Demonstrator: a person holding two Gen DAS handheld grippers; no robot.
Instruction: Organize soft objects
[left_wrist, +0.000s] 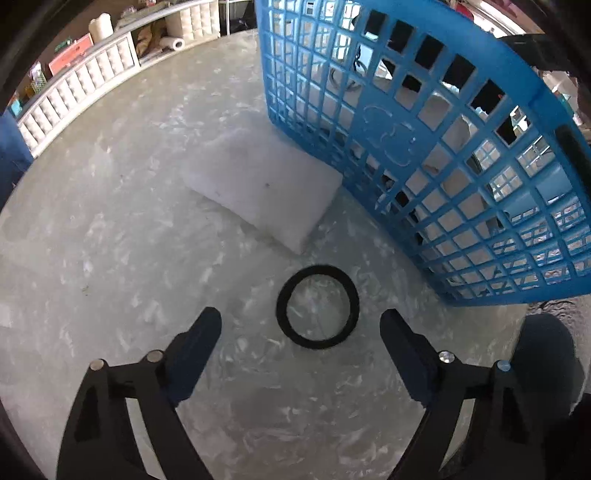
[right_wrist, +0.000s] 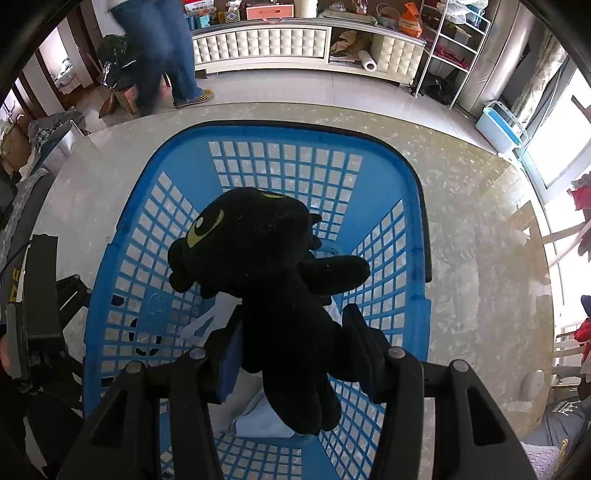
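Black plush: a dark stuffed toy with a yellow-green eye hangs over the open blue basket, pinched around its lower body by the right gripper, its head tipped toward the far side.
Right jaws: clamped on the toy, pads pressed into its flanks from both sides.
Left jaws: wide apart and holding nothing; the left gripper hovers low over the marbled desk.
Basket: stands on the desk; from the left wrist view its mesh wall rises on the right, with pale soft things dimly visible through the grid.
Inside the basket: a light cloth lies on the floor below the toy.
Outside the basket: a white pad or small cushion lies just beside the basket wall, and a black ring, possibly a soft band, lies on the desk between the left fingertips and the pad.
Step in hand: by my reading, delivering the plush into the basket.
Next move, right: lower a little and part the jaws so the toy drops inside the rim.
Next move, left: probably close in on the ring or pad, approaching low since both lie flat.
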